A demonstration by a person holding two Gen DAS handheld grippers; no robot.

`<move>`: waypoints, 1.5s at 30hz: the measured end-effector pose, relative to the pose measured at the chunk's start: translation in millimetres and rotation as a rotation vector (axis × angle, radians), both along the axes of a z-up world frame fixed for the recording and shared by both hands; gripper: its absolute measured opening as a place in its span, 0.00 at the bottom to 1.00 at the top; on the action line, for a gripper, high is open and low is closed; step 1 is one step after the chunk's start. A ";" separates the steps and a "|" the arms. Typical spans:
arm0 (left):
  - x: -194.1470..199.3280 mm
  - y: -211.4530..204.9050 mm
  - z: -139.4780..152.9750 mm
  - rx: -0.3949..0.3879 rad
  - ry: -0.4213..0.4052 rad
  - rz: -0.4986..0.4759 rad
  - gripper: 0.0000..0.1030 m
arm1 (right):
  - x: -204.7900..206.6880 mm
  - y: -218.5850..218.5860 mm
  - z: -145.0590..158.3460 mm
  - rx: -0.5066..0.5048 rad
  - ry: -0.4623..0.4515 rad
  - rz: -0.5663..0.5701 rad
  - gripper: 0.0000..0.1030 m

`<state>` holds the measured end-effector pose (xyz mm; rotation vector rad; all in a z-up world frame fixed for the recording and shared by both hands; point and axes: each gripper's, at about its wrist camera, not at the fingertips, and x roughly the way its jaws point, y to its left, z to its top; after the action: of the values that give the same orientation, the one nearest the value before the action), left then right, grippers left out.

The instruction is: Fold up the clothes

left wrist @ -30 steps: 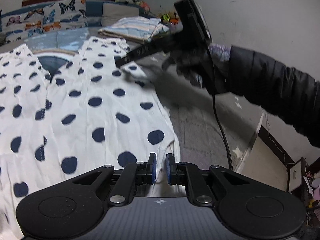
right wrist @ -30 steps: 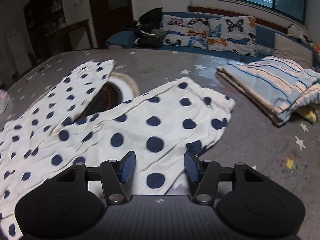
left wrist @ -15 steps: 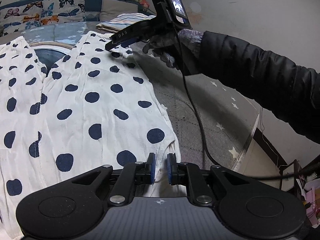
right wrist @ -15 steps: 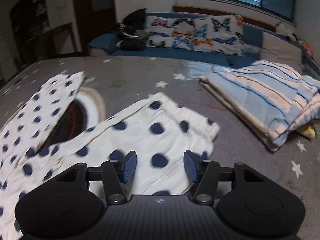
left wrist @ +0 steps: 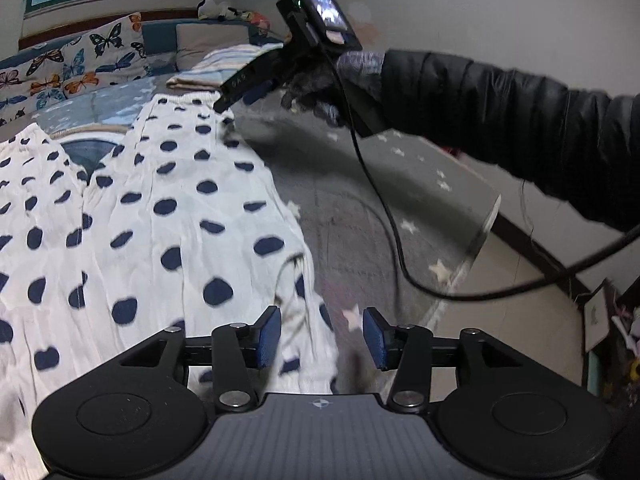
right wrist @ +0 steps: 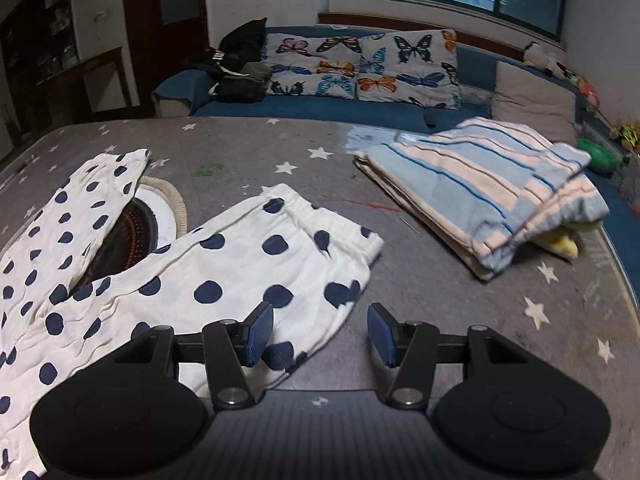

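Since the frame a second earlier, the left gripper's [left wrist: 321, 337] jaws, then nearly together at the garment's near corner, had parted, and the right gripper [right wrist: 320, 334] had travelled toward the far leg opening. The white cotton trousers with dark-blue polka dots [left wrist: 152, 216] lay spread flat on the grey star-printed worktop [right wrist: 460, 300], both legs splayed in a V with a round white-rimmed inset [right wrist: 160, 204] showing between them. The garment's long axis ran away from the left gripper toward the elastic leg opening [right wrist: 340, 232] at the far end. That opening lay just ahead and left of the right gripper, whose blue-padded jaws stood apart and empty above the edge of the cloth. The left gripper's jaws, likewise apart and empty, straddled the near edge of the trousers, the cloth under its left pad and bare worktop under its right. Each gripper thus stood nearest one end of the same side edge. A folded blue-and-cream striped cloth [right wrist: 492, 188] lay well apart to the right, before butterfly-print cushions [right wrist: 360, 64].
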<state>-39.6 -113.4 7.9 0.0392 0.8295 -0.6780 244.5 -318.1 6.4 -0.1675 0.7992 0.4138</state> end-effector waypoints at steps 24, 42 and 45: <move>12.2 39.8 10.7 -0.111 0.015 0.117 0.08 | 49.9 -5.5 -22.0 0.119 0.026 -0.125 0.43; -1.1 83.9 27.6 -0.266 0.011 0.202 0.08 | 62.7 14.6 11.5 0.079 -0.027 -0.217 0.07; -7.4 98.9 30.6 -0.292 0.001 0.237 0.08 | 64.8 30.1 30.1 0.067 -0.046 -0.209 0.07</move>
<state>-47.0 -14.6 38.5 -0.3186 0.7152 -0.5686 309.3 -288.0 36.5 -0.0304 0.7480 0.2378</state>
